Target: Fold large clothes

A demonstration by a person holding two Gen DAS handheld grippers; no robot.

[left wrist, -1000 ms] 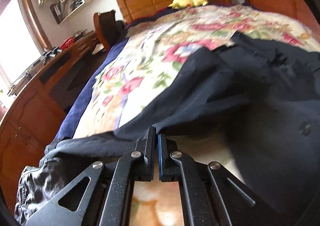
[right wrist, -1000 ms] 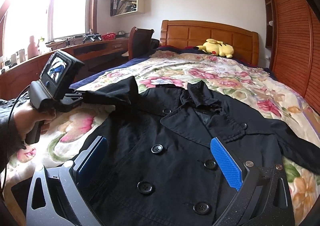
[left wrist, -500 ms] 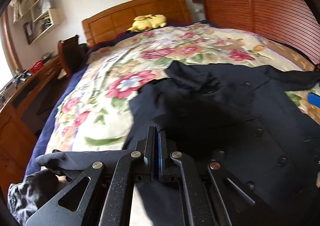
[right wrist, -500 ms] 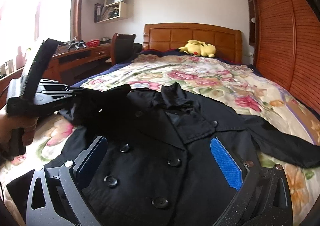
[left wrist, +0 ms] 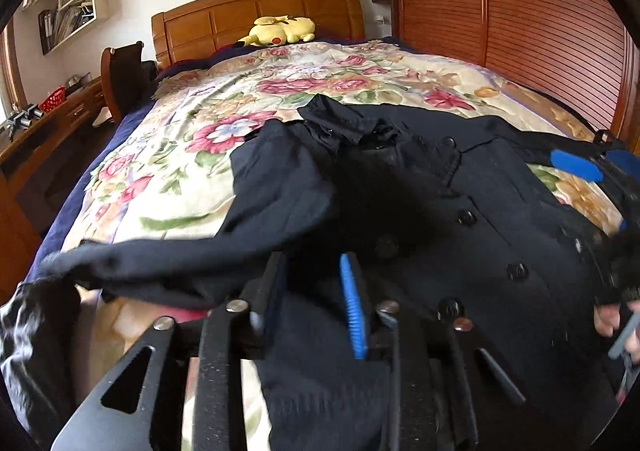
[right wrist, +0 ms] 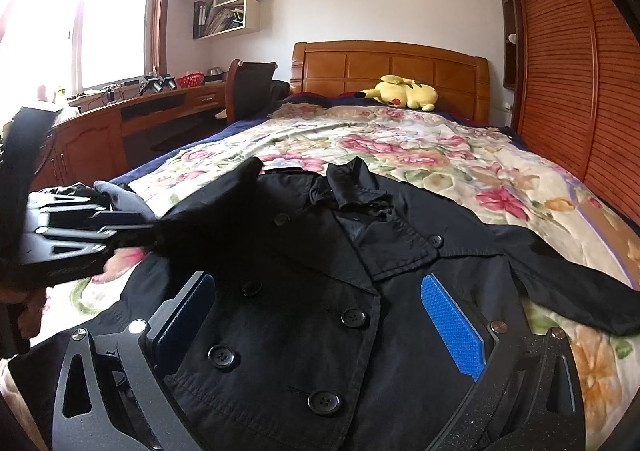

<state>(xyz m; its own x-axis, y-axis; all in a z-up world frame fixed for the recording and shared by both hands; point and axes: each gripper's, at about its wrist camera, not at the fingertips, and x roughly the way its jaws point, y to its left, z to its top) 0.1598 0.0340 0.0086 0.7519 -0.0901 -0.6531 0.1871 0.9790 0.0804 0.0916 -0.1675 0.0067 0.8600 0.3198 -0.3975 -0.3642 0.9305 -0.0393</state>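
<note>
A black double-breasted coat (right wrist: 328, 291) lies face up on the floral bedspread (right wrist: 420, 147), collar toward the headboard. It also shows in the left wrist view (left wrist: 460, 211). Its left sleeve (left wrist: 192, 263) is folded in over the coat's front. My left gripper (left wrist: 312, 287) hovers over that sleeve with its jaws parted and nothing between them; it also shows in the right wrist view (right wrist: 132, 227). My right gripper (right wrist: 316, 315) is wide open just above the coat's buttoned front. The right sleeve (right wrist: 568, 283) lies stretched out to the right.
A yellow plush toy (right wrist: 400, 91) rests by the wooden headboard (right wrist: 392, 63). A desk (right wrist: 132, 111) and chair (right wrist: 248, 87) stand along the left. A slatted wooden wardrobe (right wrist: 568, 83) lines the right side. Another dark garment (left wrist: 28, 339) lies at the bed's near left.
My left gripper carried the left sleeve rightward over the coat's front, then opened and let it go. My right gripper stayed open above the coat.
</note>
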